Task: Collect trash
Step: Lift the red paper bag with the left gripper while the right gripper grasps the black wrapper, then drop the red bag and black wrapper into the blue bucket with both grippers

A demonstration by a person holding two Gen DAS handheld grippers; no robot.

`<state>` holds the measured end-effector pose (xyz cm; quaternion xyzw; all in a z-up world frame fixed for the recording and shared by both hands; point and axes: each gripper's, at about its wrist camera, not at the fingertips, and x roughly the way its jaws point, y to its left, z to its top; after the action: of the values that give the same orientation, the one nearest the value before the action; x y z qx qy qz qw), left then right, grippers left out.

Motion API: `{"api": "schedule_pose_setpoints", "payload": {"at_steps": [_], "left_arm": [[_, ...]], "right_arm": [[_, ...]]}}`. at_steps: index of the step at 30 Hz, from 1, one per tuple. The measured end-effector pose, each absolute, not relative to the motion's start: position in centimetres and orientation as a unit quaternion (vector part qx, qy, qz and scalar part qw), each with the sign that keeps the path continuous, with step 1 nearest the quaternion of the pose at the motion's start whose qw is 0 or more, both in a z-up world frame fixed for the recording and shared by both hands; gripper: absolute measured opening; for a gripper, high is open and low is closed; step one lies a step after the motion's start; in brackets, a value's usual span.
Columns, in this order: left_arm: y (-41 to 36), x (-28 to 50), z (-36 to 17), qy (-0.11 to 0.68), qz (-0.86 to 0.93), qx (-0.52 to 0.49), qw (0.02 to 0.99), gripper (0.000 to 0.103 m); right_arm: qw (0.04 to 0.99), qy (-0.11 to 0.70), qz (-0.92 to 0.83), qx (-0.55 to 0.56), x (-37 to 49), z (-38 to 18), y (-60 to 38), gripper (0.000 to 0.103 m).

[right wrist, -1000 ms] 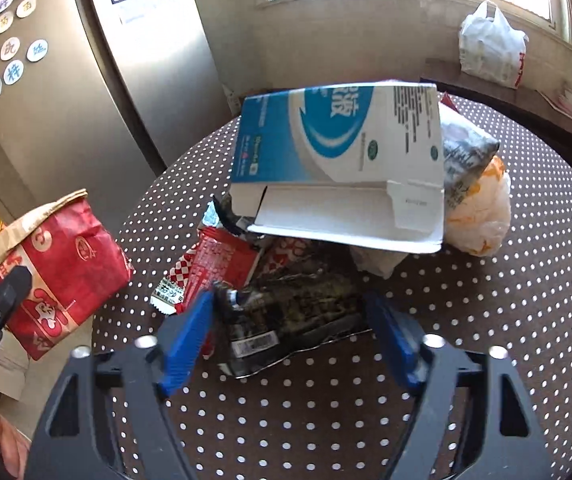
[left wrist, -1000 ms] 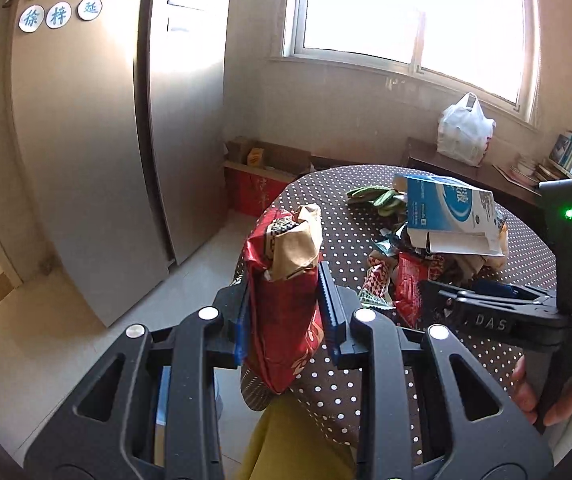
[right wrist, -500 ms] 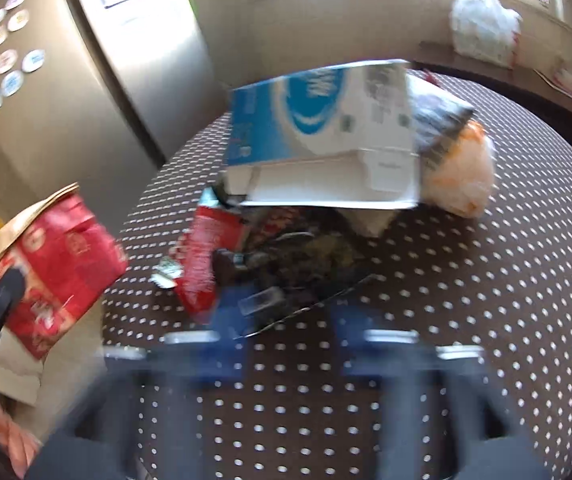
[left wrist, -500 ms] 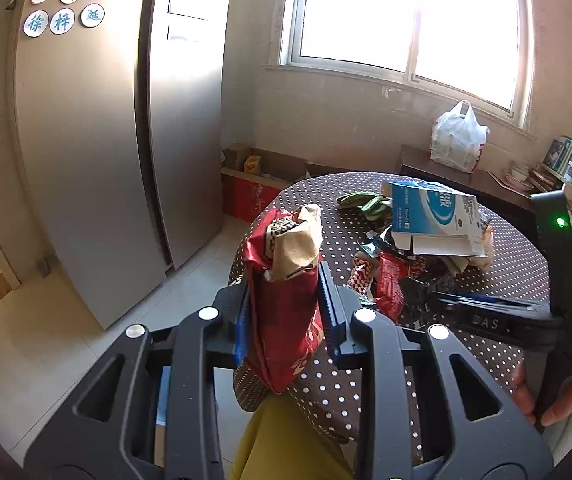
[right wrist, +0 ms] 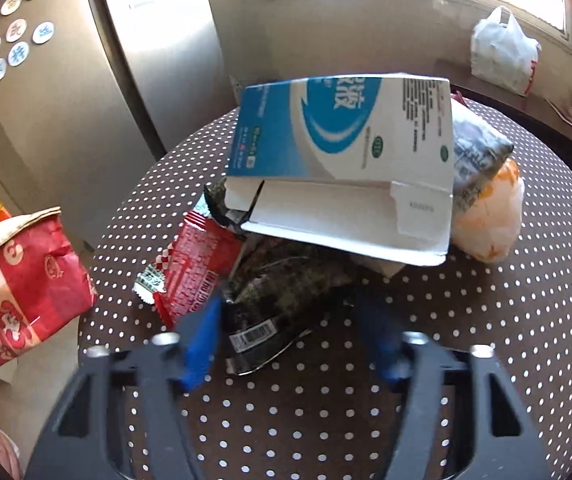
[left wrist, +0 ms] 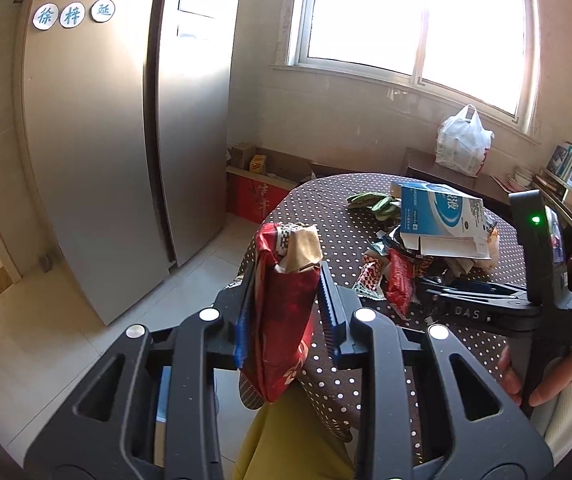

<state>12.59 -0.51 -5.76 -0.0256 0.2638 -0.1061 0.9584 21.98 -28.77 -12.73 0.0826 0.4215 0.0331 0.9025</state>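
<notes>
Over the bench's near edge, the right hand-held gripper is closing its jaws around a dark wrapper that lies at the front of the trash pile; the wrapper sits between the blue pads, which are blurred and, as far as I can tell, not yet pressing on it. The left hand-held gripper hangs off the bench's left edge, above the floor, clamped on the rim of a red paper bag, holding it upright with its mouth up.

The step in hand looks like picking the first wrapper off the pile for the bag. The next move calls for the pads to close firmly on the thin, crinkly film, then lift it clear of the carton that overhangs it, and carry it left to the bag's mouth. That mouth is pinched narrow, so the drop will need care.

By count, on the bench: one blue-and-white carton, flattened and tilted on top of the heap; one red snack wrapper just left of the dark one; one small green-and-white scrap beside it; one grey packet and one orange-and-white plastic bundle at the carton's right. A green thing lies near the far edge, too small to name. One white bag stands on a sideboard beyond.
</notes>
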Motion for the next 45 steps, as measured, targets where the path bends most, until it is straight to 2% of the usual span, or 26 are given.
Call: {"api": "schedule_pose_setpoints", "payload": {"at_steps": [5, 22, 34, 45], "left_arm": [[-0.6, 12.2, -5.5, 0.26, -0.104, -0.029, 0.959, 0.029], [1.4, 11.7, -5.4, 0.251, -0.078, -0.042, 0.964, 0.029], [6.5, 12.3, -6.9, 0.266, -0.023, -0.062, 0.962, 0.029], [13.3, 17.4, -12.1, 0.333, 0.03, -0.097, 0.937, 0.029]], "right_arm": [[0.905, 0.414, 0.035, 0.086, 20.7, -12.5, -28.8, 0.032], [0.917, 0.378, 0.086, 0.092, 14.8, -9.2, -25.1, 0.032], [0.908, 0.373, 0.185, 0.058, 16.9, -7.6, -15.4, 0.032], [0.881, 0.412, 0.228, 0.043, 23.1, -9.3, -7.1, 0.032]]}}
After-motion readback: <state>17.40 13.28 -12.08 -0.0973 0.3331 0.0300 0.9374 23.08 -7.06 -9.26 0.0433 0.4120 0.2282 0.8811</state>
